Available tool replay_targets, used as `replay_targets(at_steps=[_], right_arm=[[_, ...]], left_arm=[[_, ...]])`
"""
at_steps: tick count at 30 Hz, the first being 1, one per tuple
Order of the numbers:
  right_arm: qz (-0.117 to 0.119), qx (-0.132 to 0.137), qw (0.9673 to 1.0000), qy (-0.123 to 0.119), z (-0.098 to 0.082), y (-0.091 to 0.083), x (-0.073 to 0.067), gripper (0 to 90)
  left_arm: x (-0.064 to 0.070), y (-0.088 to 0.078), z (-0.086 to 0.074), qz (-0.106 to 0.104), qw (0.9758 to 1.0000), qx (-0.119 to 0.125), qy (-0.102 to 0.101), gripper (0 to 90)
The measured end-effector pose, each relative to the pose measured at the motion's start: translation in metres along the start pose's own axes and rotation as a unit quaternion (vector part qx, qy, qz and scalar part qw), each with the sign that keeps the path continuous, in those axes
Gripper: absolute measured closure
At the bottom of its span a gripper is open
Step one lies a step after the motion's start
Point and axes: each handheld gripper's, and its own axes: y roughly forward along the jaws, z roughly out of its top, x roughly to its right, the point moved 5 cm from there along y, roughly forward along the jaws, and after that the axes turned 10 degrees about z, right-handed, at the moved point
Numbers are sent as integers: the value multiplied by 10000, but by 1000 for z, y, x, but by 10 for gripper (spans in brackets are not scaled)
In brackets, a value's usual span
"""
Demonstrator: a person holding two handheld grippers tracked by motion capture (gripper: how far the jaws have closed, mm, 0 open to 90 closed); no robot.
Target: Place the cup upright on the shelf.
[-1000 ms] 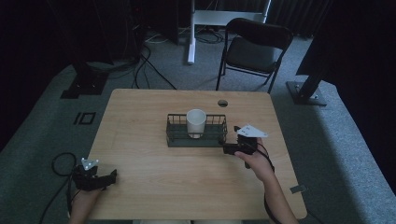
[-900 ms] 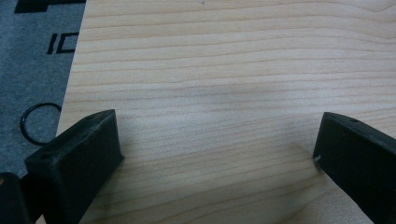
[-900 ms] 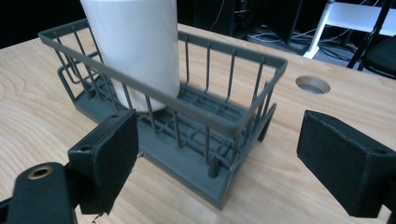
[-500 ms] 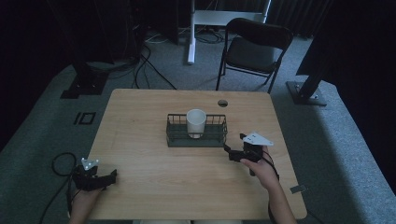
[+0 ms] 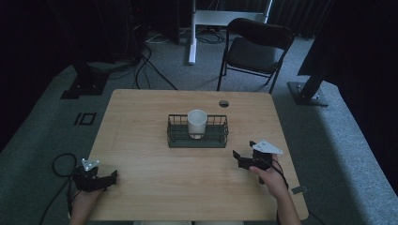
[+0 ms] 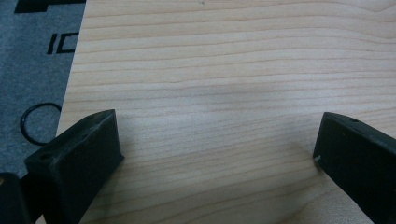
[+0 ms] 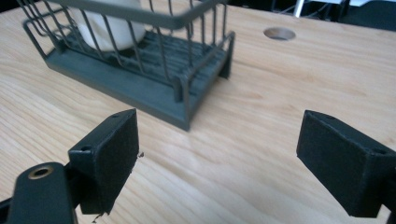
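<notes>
- High view: standing upright inside the dark wire basket near the middle of the wooden table, the white cup, about midway along the basket's length; hovering near the basket's right end on the person's side, the right gripper, jaws spread wide and holding nothing; resting well apart from the basket, far off its left end by the table's near corner, the left gripper, jaws parted, nothing between them; sitting beyond the basket, a round cable hole in the tabletop
- Left gripper view: looking down on bare table wood, both black jaws standing wide apart and gripping nothing
- Right gripper view: facing the basket corner just ahead, cup showing pale behind the wires; jaws fully parted, empty
- Judging the handling: looking light, stiff and smooth-walled, so likely slippery and perhaps breakable if ceramic; pinching the cup's rim from above, one jaw inside and one outside, seeming the best hold, the basket wires blocking a grip low on the sides
</notes>
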Motion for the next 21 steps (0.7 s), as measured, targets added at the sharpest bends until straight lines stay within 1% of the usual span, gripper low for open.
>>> replay_targets(at_steps=[4, 5, 7, 9, 12, 15, 17, 18, 19, 20, 21], right_arm=[[19, -82, 9998, 167, -9, -5, 3, 129], [-44, -132, 9998, 156, -13, -8, 5, 129], [-69, -155, 9997, 162, -15, -9, 6, 128], [-84, -180, 9995, 249, -19, -11, 7, 128], [-199, -243, 9991, 269, -23, -14, 11, 128], [-311, -297, 9982, 416, -26, -16, 14, 128], [-384, -307, 9977, 475, -27, -18, 16, 128], [-384, -307, 9977, 475, -27, -18, 16, 128], [-460, -347, 9970, 513, -28, -18, 18, 128], [-603, -416, 9959, 537, -31, -20, 21, 128], [-634, -424, 9954, 586, -32, -20, 22, 128]], left_arm=[[0, 0, 0, -1, 10000, 2, 1, 9], [0, 0, 0, 0, 10000, 0, 1, 9], [0, 0, 0, 0, 10000, 0, 2, 10], [0, 0, 0, 1, 10000, -3, 6, 10], [0, 0, 0, 2, 10000, 2, 4, 10], [0, 0, 0, 2, 10000, 4, 4, 10], [0, 0, 0, 2, 10000, 4, 2, 10], [0, 0, 0, 2, 10000, 4, 2, 10], [0, 0, 0, 3, 10000, 2, 4, 10], [0, 0, 0, 2, 10000, 2, 4, 10], [0, 0, 0, 3, 10000, 2, 5, 10]])
